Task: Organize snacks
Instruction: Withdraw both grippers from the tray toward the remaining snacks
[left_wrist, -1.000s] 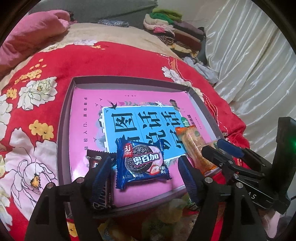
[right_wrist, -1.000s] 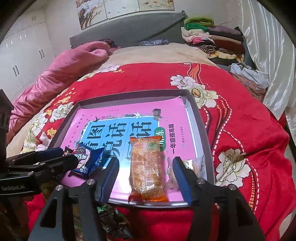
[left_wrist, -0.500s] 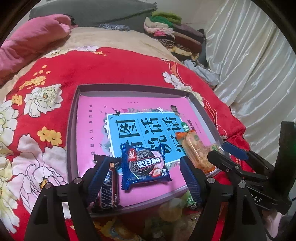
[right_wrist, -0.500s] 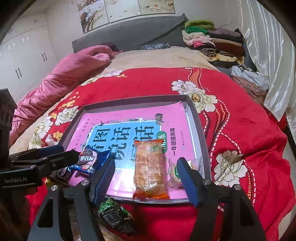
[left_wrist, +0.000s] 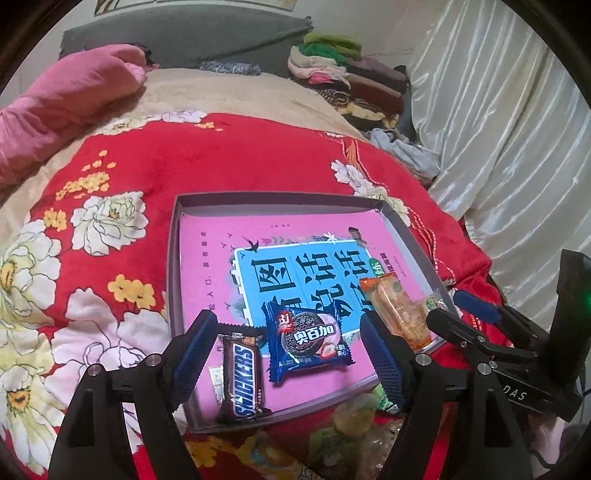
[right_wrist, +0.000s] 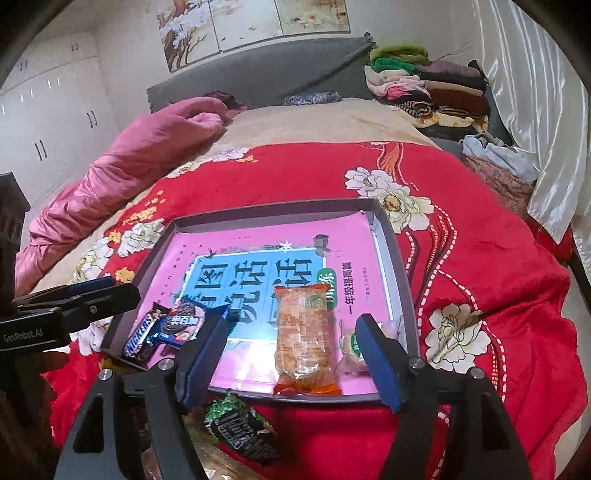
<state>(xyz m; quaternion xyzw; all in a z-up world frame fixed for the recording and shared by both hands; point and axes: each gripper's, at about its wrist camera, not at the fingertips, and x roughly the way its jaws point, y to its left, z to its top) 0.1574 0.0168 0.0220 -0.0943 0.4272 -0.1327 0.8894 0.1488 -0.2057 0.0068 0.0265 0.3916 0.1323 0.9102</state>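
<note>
On the red blanket (right_wrist: 480, 258) lies the tray (right_wrist: 400, 273), snacks along its near edge. Both my grippers hang open and empty. A dark packet (right_wrist: 242, 430) waits outside the tray, just under my right gripper (right_wrist: 291, 363), the nearer one, lying slantwise.

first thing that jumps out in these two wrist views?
The shallow grey tray on the red floral blanket, lined with a pink and blue book cover. Along its near edge lie a Snickers bar, a blue cookie pack and an orange-ended cracker pack. Both grippers, left and right, hover open near that edge.
</note>
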